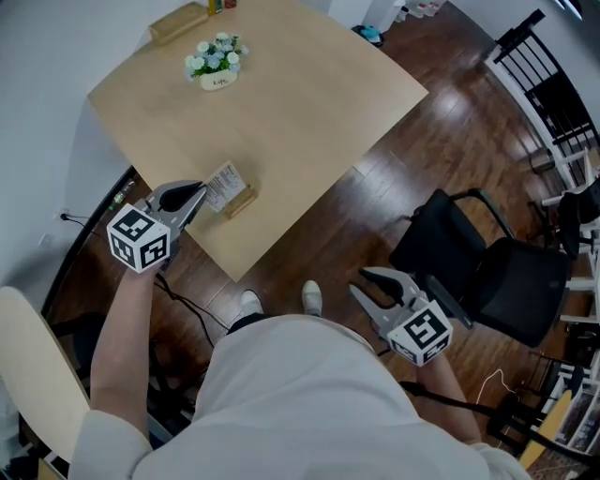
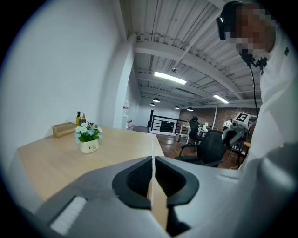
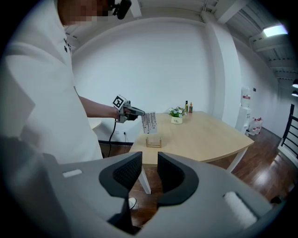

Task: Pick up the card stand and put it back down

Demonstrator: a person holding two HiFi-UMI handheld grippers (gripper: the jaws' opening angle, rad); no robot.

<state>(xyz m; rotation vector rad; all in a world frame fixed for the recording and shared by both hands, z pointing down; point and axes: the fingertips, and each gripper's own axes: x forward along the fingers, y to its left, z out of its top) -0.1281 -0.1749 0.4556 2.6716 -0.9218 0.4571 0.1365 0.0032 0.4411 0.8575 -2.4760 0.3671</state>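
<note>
The card stand is a printed card [image 1: 225,185] in a clear holder on a small wooden base [image 1: 241,202], near the front corner of the light wood table [image 1: 309,103]. My left gripper [image 1: 200,195] is shut on the card's edge. In the left gripper view the thin sheet [image 2: 152,186] runs edge-on between the closed pads. The right gripper view shows the card [image 3: 149,122] upright over the base [image 3: 153,142]; whether the base touches the table I cannot tell. My right gripper [image 1: 375,292] hangs open over the floor with nothing between its fingers.
A white pot of flowers [image 1: 217,64] and a wooden box [image 1: 178,22] stand at the table's far side. A black office chair [image 1: 478,267] is on the wooden floor at right, a cream chair [image 1: 33,375] at left. A black railing [image 1: 553,94] stands far right.
</note>
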